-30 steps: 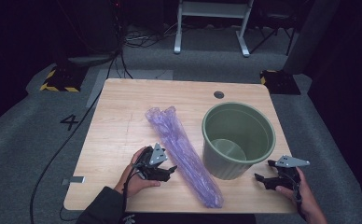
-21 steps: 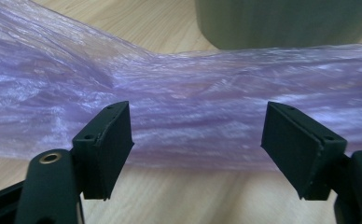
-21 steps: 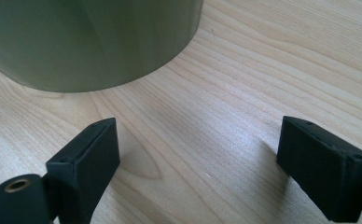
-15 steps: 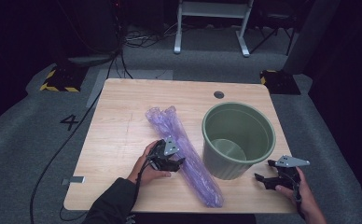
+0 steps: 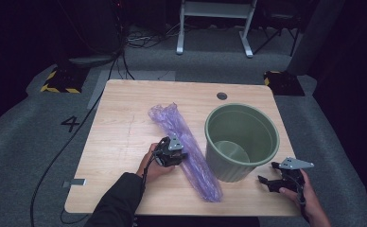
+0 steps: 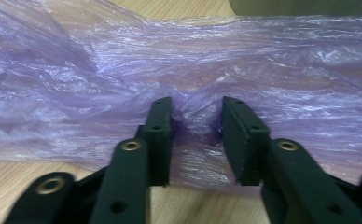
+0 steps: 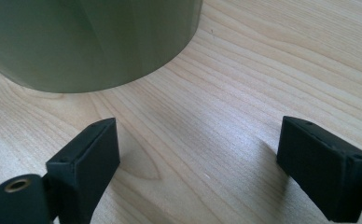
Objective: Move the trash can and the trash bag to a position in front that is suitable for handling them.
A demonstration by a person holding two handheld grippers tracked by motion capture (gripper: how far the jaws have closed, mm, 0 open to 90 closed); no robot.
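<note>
Moved in: left gripper [image 5: 181,153] onto purple plastic bag [image 5: 184,146] beside green bin [image 5: 241,142], jaws just closing, pinching film | right gripper [image 5: 271,182] spread, idle | bag gripped; lifting, bin lining left

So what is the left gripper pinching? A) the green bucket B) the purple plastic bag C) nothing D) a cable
B: in the left gripper view, the left gripper has a fold of the purple bag bunched between its jaws, which have just been closing.

Wooden table [image 5: 125,137] on grey carpet [image 5: 30,142], dark room behind
</note>
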